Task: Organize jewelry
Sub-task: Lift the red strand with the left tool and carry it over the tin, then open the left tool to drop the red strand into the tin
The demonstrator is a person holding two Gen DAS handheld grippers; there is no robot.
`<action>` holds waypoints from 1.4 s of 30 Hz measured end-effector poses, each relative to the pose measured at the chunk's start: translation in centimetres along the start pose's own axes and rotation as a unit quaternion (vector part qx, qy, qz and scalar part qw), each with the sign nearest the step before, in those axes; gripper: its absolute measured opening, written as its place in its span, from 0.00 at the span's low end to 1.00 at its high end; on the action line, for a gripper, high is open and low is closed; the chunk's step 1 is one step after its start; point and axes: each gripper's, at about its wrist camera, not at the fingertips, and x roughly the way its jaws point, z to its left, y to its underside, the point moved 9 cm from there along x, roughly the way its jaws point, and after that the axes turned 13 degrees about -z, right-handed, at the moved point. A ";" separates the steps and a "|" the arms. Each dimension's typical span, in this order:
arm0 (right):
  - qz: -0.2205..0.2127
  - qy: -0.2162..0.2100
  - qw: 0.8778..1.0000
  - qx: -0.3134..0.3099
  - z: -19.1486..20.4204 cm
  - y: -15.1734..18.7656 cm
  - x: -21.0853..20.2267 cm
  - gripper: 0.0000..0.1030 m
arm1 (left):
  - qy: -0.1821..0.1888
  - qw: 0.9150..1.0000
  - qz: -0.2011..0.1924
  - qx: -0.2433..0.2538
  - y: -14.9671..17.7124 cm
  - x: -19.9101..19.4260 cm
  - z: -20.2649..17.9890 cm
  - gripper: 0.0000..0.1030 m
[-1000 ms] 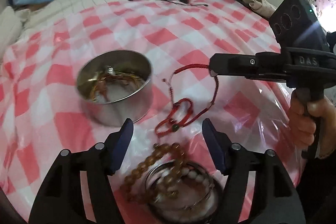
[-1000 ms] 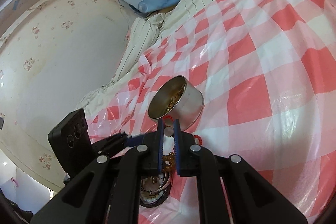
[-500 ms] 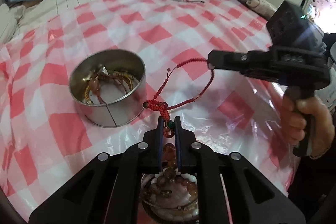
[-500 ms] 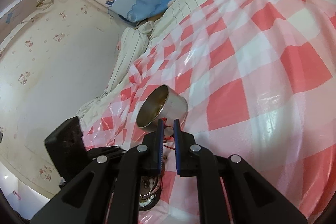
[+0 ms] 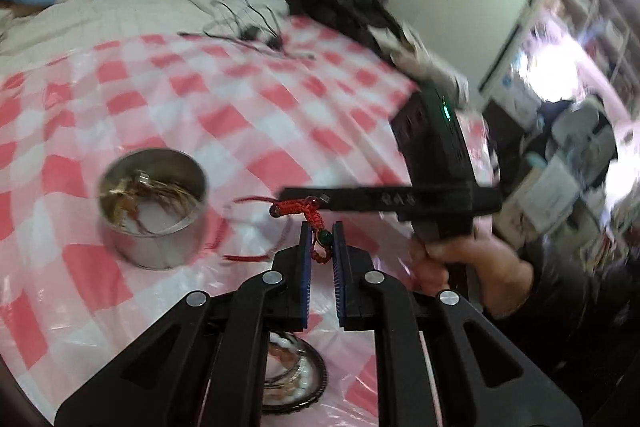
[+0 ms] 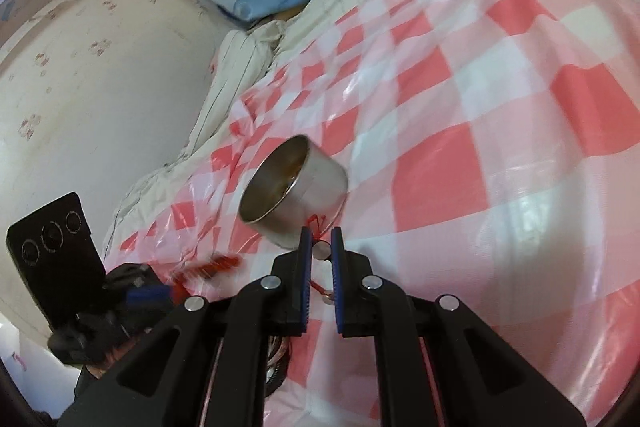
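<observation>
While both grippers share one cord:
Left view: red braided bracelet (image 5: 311,213) lifted beside the metal tin (image 5: 154,215); left gripper (image 5: 319,233) fingers clamp its green-bead end.
Right view: right gripper (image 6: 319,239) fingers nearly closed, pinching the red cord before the tin.

Your left wrist view is motion-blurred, blown out by a bright window (image 5: 560,75) at right; glare streaks the checkered plastic sheet (image 6: 532,211); fisheye edges darken.

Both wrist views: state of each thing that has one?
Left gripper: shut on the red cord bracelet, lifted off the cloth.
Right gripper: shut on the same bracelet's other end.
Metal tin: upright, open, jewelry inside.
Dark-rimmed dish: partly hidden, beads inside.
</observation>
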 end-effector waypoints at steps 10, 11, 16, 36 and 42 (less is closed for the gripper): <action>-0.074 -0.099 0.992 -0.004 5.4 -4.8 -2.4 0.10 | -0.102 0.993 -0.049 -0.043 -2.9 -2.3 5.9 0.08; -0.077 -0.104 0.992 -0.006 6.0 -5.3 -2.4 0.10 | -0.110 0.992 -0.049 -0.045 -3.0 -2.4 6.4 0.08; -0.068 -0.120 0.990 -0.014 8.0 -6.6 -0.9 0.10 | -0.132 0.990 -0.044 -0.032 -3.4 -1.5 7.4 0.08; 0.008 0.002 0.995 -0.095 5.2 -2.8 3.2 0.33 | -0.213 0.977 0.012 0.006 -1.4 0.0 9.3 0.46; 0.032 0.018 0.995 -0.094 3.0 1.6 -0.8 0.42 | -0.235 0.971 0.036 0.035 1.2 -2.2 7.7 0.52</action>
